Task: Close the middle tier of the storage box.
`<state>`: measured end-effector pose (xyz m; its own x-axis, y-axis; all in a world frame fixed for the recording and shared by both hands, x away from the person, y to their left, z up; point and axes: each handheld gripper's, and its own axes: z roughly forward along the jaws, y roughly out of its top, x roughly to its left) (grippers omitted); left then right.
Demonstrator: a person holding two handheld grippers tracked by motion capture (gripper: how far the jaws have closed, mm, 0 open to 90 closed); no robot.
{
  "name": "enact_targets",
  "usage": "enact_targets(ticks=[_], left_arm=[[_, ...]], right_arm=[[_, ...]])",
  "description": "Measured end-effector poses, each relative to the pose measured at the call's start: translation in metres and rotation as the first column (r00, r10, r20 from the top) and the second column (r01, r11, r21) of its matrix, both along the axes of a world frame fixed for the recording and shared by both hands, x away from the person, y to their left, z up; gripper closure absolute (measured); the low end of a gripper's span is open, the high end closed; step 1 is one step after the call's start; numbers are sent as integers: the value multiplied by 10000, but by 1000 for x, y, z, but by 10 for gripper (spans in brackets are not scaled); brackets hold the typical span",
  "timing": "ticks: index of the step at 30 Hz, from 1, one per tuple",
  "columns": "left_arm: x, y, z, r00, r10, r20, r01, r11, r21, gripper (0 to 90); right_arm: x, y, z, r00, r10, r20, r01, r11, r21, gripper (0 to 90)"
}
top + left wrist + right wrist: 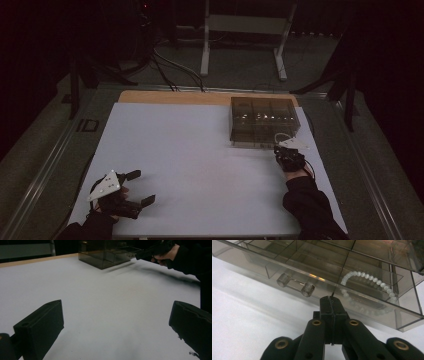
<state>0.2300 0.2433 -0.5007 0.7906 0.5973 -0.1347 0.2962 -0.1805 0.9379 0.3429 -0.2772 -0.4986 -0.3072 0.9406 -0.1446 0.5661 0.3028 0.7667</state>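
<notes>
The smoke-tinted clear organiser box (pixel 264 121) stood on the white table surface (pixel 200 165) at the far right, with a strip of bare wooden edge (pixel 165 97) beyond it. The box was divided into compartments and had a drawer (pixel 332 287) along its near face. In the right gripper view, the drawer front carried a clear bar handle (pixel 295 285) on two round posts. A bracelet of white beads (pixel 367 280) lay curved inside the compartment to the right of that handle.

The right gripper (pixel 286 153) was positioned at the near right corner of the box, held by a hand in a dark sleeve (pixel 310 205). Its jaws were pressed together with nothing between them. In its own view (pixel 331 302), the joined tips stood against the drawer front, right of the handle and just left of the bracelet; actual contact with the front could not be confirmed.

The left gripper (pixel 141 188) rested at the near left of the table, well apart from the box. Its jaws were spread wide, with bare white surface between them in the left gripper view (pixel 116 322). That view also showed the box (pixel 105 252) at the far side and the right gripper (pixel 155 250) beside it.
</notes>
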Motion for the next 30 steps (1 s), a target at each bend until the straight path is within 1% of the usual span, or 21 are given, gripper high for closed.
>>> enact_targets(ticks=[10,14,15,18,22,24,28,30], left_arm=[[0,0,0,10000,11,-12,-11,10000,8,11],[0,0,0,10000,11,23,-11,10000,-48,11],[0,0,0,10000,12,-9,-12,10000,1,11],[0,0,0,10000,1,13,-1,10000,-50,11],[0,0,0,10000,16,-17,-16,10000,3,11],[0,0,0,10000,16,-4,-16,10000,-53,11],[0,0,0,10000,5,-47,-4,10000,37,11],[0,0,0,10000,-14,5,14,10000,-3,11]], right_arm=[[0,-1,0,10000,-9,-9,9,10000,-14,900],[1,-1,-1,10000,-6,-50,6,10000,-29,900],[1,-1,-1,10000,-16,-40,15,10000,-46,900],[2,-2,-1,10000,-61,-31,61,10000,-40,900],[4,-2,0,9999,-108,25,109,9999,-56,900],[4,-2,0,10000,-91,35,91,9999,-88,900],[5,-2,0,9999,-115,0,115,9999,-89,900],[5,-2,0,9999,-123,-1,123,9999,-79,900]])
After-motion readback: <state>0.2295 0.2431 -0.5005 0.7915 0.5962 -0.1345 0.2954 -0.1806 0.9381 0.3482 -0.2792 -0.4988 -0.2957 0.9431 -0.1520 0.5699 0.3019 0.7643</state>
